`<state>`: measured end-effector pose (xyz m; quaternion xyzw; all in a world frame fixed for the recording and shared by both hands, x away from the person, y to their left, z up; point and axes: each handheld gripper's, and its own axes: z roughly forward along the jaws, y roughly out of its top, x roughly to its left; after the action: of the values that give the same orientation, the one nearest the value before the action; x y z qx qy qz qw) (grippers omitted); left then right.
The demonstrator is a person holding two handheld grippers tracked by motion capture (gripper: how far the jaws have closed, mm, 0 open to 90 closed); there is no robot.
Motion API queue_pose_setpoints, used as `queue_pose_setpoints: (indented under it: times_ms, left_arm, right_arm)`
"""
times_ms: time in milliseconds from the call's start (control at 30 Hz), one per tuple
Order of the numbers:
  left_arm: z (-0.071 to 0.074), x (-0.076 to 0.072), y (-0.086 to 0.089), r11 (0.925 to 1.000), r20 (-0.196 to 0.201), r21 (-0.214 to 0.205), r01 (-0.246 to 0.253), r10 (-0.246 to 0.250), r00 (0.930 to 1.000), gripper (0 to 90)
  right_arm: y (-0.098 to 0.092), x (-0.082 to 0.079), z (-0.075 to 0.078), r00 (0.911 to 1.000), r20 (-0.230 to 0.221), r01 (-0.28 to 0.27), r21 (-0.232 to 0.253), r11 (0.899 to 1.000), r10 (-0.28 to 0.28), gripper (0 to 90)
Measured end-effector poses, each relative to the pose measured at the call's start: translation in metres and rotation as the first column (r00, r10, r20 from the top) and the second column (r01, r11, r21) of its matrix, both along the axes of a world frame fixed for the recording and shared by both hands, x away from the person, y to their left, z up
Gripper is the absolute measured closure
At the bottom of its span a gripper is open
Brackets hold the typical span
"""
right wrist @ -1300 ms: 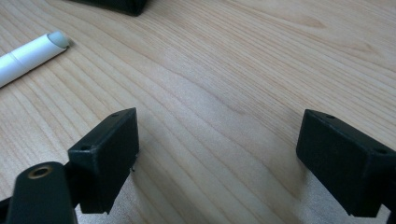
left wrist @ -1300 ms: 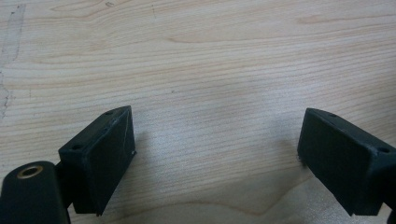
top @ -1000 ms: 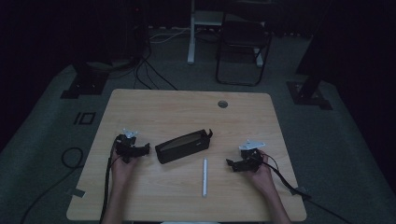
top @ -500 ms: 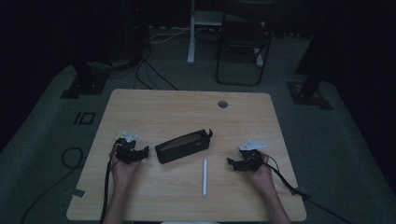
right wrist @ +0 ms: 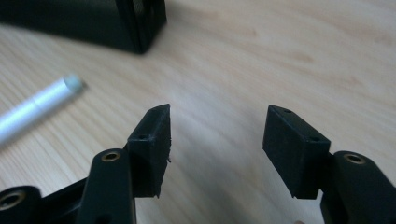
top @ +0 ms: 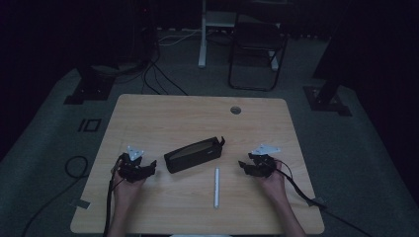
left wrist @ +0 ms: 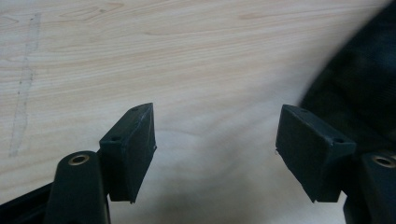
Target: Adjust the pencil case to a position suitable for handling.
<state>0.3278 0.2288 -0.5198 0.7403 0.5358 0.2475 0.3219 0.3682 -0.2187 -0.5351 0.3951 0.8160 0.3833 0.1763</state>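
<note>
A black pencil case lies open-topped in the middle of the wooden table. A white pen lies just in front of it, pointing away from me. My left gripper rests on the table left of the case, open, with nothing between its jaws; the left gripper view shows the case's dark edge at the right. My right gripper sits right of the case, also open and empty. In the right gripper view the pen's tip lies at the left and the case's end at the top.
A round cable hole sits near the table's far edge. Beyond the table stand a dark chair and a white desk leg. Cables run over the floor at the left, and a cable trails from my right gripper.
Both hands have barely shifted; the left gripper has eased slightly toward the case. Case and pen lie where they were.
</note>
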Motion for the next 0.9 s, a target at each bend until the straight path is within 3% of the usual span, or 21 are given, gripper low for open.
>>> queue_pose_setpoints:
  times_ms: [67, 200, 333, 467, 767, 900]
  left_arm:
    - [0.003, -0.008, -0.001, 0.9999, 0.010, -0.004, 0.010, -0.010, 0.9999, 28.5]
    - [0.007, -0.021, -0.005, 0.9984, 0.031, -0.035, 0.045, -0.044, 0.9986, 27.4]
    - [0.007, -0.028, -0.014, 0.9958, 0.034, -0.032, 0.086, -0.085, 0.9958, 26.0]
    - [0.003, -0.025, -0.023, 0.9933, 0.015, -0.030, 0.111, -0.111, 0.9937, 25.2]
    - [-0.006, -0.015, -0.052, 0.9853, -0.021, 0.037, 0.167, -0.166, 0.9858, 24.3]
    - [-0.009, -0.010, -0.056, 0.9843, -0.027, 0.067, 0.163, -0.162, 0.9865, 24.3]
  right_arm:
    - [0.004, 0.003, 0.004, 1.0000, 0.005, 0.002, 0.022, 1.000, -0.002, 41.6]
    - [0.016, 0.011, 0.011, 0.9996, 0.028, 0.003, 0.020, 1.000, -0.004, 41.2]
    - [0.024, 0.026, 0.017, 0.9991, 0.030, 0.028, 0.029, 0.999, -0.029, 41.4]
    - [0.030, 0.045, 0.017, 0.9980, 0.021, 0.059, 0.036, 0.998, -0.060, 41.2]
    - [0.044, 0.074, 0.015, 0.9966, 0.000, 0.082, 0.015, 0.997, -0.082, 40.3]
    - [0.046, 0.077, 0.015, 0.9983, -0.008, 0.058, 0.060, 0.997, -0.058, 39.8]
